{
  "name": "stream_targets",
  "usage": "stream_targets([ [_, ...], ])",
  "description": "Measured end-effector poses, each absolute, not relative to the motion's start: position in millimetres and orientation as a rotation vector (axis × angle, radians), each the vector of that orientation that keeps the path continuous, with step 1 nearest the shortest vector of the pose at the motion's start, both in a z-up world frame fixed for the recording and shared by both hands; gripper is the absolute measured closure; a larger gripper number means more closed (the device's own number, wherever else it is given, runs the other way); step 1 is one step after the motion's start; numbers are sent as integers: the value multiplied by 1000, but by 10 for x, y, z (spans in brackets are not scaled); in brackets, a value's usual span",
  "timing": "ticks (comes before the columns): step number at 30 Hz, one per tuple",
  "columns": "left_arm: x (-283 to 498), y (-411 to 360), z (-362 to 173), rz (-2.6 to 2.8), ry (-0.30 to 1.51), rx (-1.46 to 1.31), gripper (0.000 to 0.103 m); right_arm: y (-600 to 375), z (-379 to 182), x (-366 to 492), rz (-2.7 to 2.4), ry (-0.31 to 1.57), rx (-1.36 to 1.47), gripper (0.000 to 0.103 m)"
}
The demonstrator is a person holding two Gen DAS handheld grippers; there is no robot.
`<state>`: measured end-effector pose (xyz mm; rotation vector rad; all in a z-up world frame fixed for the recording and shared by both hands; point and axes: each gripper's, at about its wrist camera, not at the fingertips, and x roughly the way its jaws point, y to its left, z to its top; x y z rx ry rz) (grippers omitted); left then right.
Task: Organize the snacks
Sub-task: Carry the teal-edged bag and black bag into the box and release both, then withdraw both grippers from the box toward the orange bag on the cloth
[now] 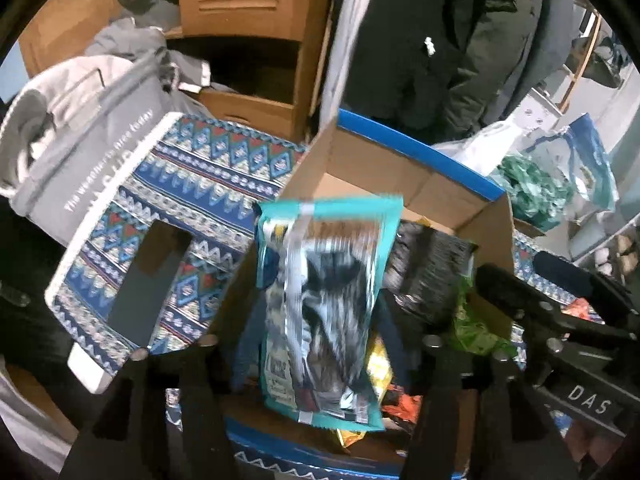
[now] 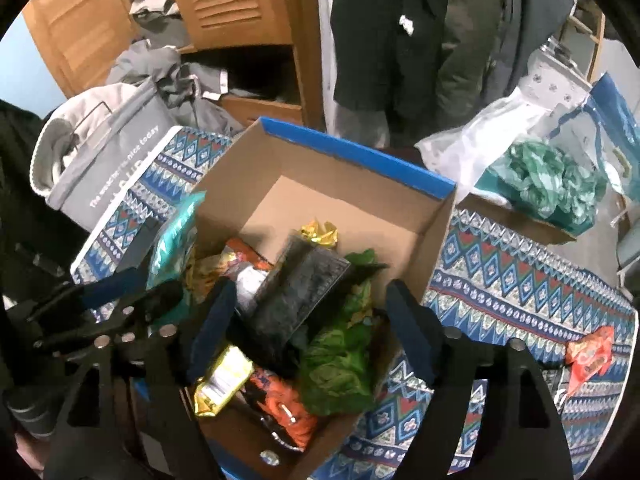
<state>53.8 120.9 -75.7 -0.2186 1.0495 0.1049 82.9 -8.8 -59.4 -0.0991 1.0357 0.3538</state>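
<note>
Snacks fill the cardboard box (image 2: pixel 352 200) under both grippers. Left gripper (image 1: pixel 320 344) has its jaws apart, a blurred teal packet (image 1: pixel 324 308) between them, apparently loose. Right gripper (image 2: pixel 312 320) is spread, nothing clamped, over a black packet (image 2: pixel 304 292) and green packet (image 2: pixel 340 368); beyond lies an orange packet (image 2: pixel 588 356) on the patterned cloth (image 2: pixel 520 280).

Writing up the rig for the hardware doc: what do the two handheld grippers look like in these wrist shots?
Both are matte black. The left gripper and right gripper each have two flat, wedge-shaped fingers with triangular cut-outs and round silver pins near the finger bases. Finger pads look dark blue. In the left wrist view, the right gripper's body carries white letters reading DAS. No cables, sleeves or hands are visible.
</note>
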Motion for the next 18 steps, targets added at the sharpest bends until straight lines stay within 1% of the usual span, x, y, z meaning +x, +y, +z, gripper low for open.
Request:
stream_targets([
  [1,533,1218,-747,107,1044,-219,37,-98,-584,828,346,1032,-101,24],
  [8,503,1227,-660,107,1031,-243,37,-249,-531,830,322,1025,-80,24],
  [18,480,989,-585,65,1026,-202,37,-480,-445,769,291,1016,-37,24],
])
